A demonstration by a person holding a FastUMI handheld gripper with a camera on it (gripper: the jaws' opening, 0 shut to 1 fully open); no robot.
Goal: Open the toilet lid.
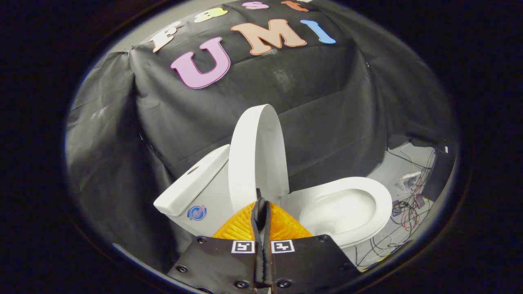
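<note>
The white toilet lid (257, 155) stands raised, nearly upright, leaning back toward the tank (192, 185). To its right lie the uncovered seat ring (382, 204) and the bowl (339, 212). My gripper (260, 203) is shut, its two fingers pressed flat together with nothing visible between them. The fingertips sit just in front of the lid's lower edge, near the hinge. Whether they touch the lid I cannot tell.
Black cloth walls close in behind and to the left of the toilet. On the grey floor to the right of the bowl lie tangled cables (408, 208) and a small white device (410, 178), with a dark box (443, 163) beyond them.
</note>
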